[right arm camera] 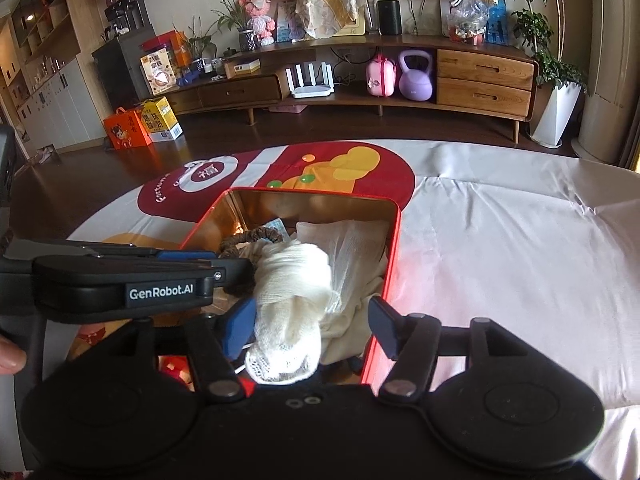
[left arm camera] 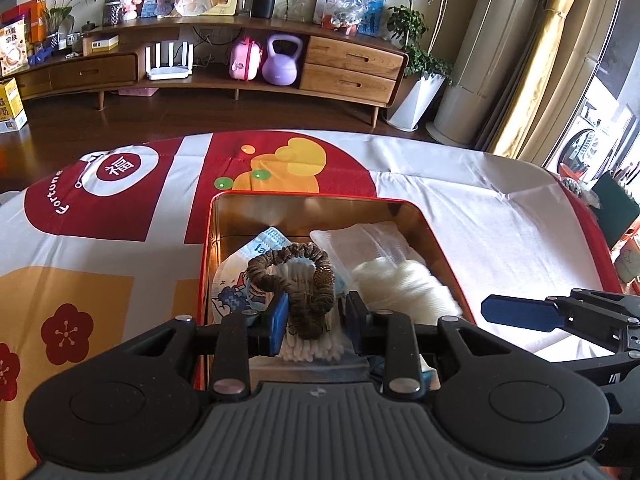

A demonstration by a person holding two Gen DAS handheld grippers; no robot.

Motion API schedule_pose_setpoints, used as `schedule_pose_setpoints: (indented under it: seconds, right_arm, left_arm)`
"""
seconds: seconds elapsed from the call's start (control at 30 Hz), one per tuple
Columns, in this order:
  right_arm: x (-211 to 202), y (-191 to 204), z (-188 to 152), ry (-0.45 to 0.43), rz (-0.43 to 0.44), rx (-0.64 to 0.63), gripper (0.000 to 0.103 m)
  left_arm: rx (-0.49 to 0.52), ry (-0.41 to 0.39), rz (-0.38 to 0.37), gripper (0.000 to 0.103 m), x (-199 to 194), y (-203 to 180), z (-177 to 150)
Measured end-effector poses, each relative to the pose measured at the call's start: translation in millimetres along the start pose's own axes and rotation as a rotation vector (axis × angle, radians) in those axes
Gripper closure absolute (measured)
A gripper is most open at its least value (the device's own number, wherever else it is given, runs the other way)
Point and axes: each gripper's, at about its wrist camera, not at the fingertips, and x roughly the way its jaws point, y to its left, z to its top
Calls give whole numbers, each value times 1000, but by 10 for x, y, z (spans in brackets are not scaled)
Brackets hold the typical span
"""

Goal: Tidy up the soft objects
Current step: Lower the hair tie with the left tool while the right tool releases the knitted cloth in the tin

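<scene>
A red tin box (left arm camera: 204, 280) with a gold inside sits on the table; it also shows in the right wrist view (right arm camera: 394, 248). Inside lie a brown scrunchie (left arm camera: 296, 280), a pack of cotton swabs (left arm camera: 312, 350), a printed tissue pack (left arm camera: 236, 276), a white gauze pad (left arm camera: 360, 240) and a white gauze roll (left arm camera: 404, 288). My left gripper (left arm camera: 314, 316) is open, its fingers on either side of the scrunchie's lower end. My right gripper (right arm camera: 314, 326) is open over the tin, with the gauze roll (right arm camera: 292, 300) lying between its fingers, touching the left one.
The table wears a white, red and yellow printed cloth (left arm camera: 100, 240). Plain white cloth (right arm camera: 520, 240) lies to the right of the tin. A wooden TV cabinet (left arm camera: 348, 68) stands across the dark floor. Curtains and a potted plant (left arm camera: 420, 92) are at the right.
</scene>
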Motion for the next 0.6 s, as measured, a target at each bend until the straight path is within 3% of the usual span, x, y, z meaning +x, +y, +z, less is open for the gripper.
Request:
schedule_pose_setpoints:
  seconds: [0.6]
  right_arm:
    - [-723, 183, -52, -77, 16, -6, 33]
  left_arm:
    - [63, -55, -14, 73, -737, -180, -154]
